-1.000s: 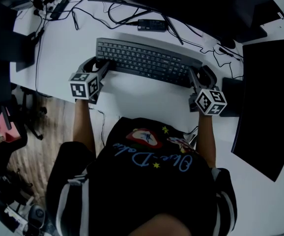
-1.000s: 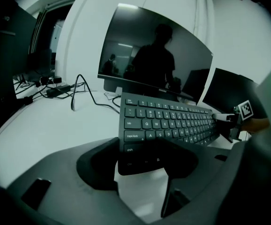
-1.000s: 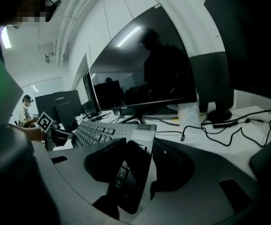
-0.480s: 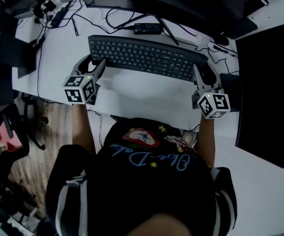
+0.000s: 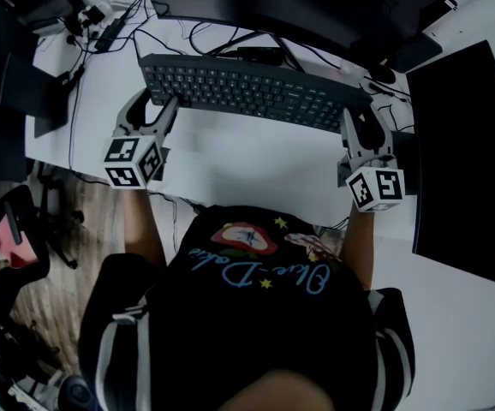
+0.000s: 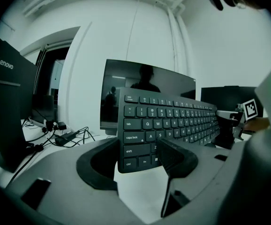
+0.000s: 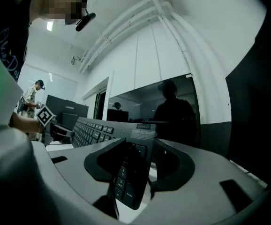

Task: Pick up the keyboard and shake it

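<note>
A long black keyboard hangs above the white desk, held by both ends. My left gripper is shut on its left end; in the left gripper view the keyboard stands between the jaws near the shift and ctrl keys. My right gripper is shut on the right end, where the keyboard sits edge-on between the jaws, key side facing left. The keyboard is tilted with its key face towards me.
A large dark monitor stands behind the keyboard, and a second dark screen lies at the right. Cables and a power strip crowd the back left. A black stand sits at the left desk edge.
Both grippers have lifted the keyboard off the desk and carried it up and away from me, towards the monitor. Its key face has tipped more upright.
</note>
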The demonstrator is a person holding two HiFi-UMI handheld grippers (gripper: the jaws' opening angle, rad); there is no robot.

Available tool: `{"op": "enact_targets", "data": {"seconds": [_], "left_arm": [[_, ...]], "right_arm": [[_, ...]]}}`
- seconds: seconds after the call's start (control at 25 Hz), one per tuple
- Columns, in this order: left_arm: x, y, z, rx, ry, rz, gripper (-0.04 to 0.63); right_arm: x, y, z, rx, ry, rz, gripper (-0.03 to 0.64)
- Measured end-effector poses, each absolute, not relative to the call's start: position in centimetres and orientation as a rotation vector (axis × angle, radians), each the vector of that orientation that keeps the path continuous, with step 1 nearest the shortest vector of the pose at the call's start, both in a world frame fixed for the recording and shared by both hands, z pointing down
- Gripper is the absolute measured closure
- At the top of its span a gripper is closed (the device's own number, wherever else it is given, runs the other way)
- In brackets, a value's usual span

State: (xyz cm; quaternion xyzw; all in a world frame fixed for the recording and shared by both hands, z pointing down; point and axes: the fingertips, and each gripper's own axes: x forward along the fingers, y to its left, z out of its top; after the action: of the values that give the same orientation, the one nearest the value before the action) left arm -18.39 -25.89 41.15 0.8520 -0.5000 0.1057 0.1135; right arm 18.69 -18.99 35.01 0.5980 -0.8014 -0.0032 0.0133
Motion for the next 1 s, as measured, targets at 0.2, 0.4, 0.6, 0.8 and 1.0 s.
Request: {"op": "enact_targets", "data": {"seconds": [0.2,0.4,0.6,0.8,1.0], "left_arm": [[-18.6,-25.6,39.1,2.527,-1.501,0.241,0.345],[-18.5,-25.8,37.6,2.572,-1.522,0.167,0.348],[-18.3,-25.6,36.0,2.581,-1.524,0.086,0.351],[-18.1,-25.5,35.1,2.591,-1.536,0.048,0.351],[-18.1,-25.4,34.6,2.609,-1.571,-0.009,0.350]], "right_arm": [[18.1,-18.3,32.6,1.871,-2.518,-0.156,0.448],[17.9,-17.7,30.1,1.877,-2.522,-0.309,0.448],[17.5,-17.0,27.5,1.868,-2.519,-0.460,0.448],[17.4,-16.3,26.0,1.851,-2.517,-0.565,0.448],[17.2,-15.8,25.1,1.836,-2.528,-0.638,0.449]]}}
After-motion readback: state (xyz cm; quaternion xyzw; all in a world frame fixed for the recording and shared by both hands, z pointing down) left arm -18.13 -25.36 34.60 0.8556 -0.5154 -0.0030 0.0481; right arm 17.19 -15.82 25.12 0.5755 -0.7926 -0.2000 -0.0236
